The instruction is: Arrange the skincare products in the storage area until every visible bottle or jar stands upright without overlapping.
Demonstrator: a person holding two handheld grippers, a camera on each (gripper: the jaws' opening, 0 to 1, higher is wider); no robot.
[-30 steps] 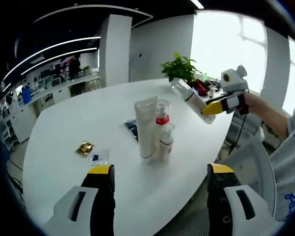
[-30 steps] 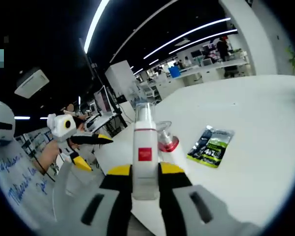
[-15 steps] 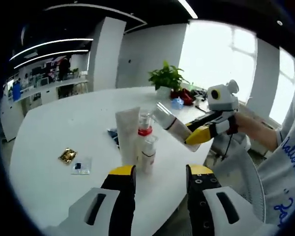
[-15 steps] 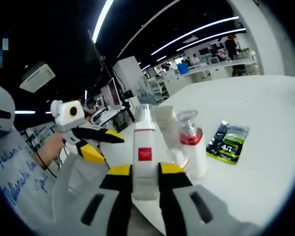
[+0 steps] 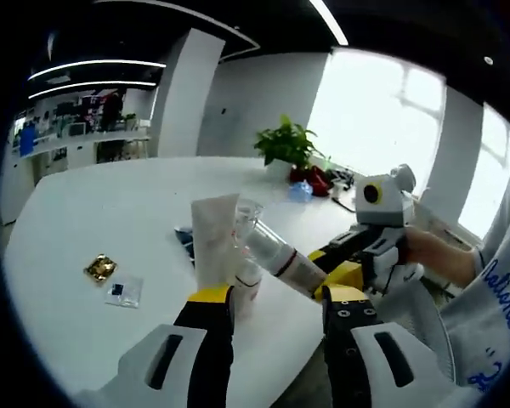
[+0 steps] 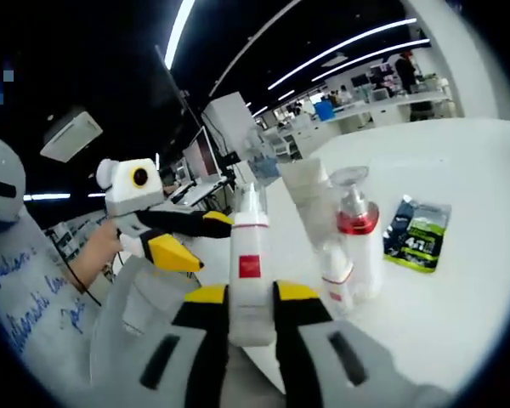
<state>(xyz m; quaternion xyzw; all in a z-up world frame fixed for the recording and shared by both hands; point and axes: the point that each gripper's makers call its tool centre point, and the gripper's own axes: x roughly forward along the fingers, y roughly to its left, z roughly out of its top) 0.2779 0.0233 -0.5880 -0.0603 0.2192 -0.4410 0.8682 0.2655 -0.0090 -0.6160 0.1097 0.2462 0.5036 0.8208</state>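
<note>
Right gripper view has the right gripper (image 6: 252,308) clamped on a clear bottle (image 6: 250,259) with a red label, held off the near edge of the white table (image 6: 459,289). Just past it stand a white tube (image 6: 308,191), a red-collared pump bottle (image 6: 358,238) and a small white bottle (image 6: 334,276); a green packet (image 6: 418,237) lies further right. The left gripper (image 5: 272,299) is holding nothing, jaws slightly apart.

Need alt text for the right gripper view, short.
The right gripper grips a white bottle with a red label, held above the edge of a white table. Beyond it stand a tube, a red-collared pump bottle and a small bottle; the left gripper hovers at left.
</note>
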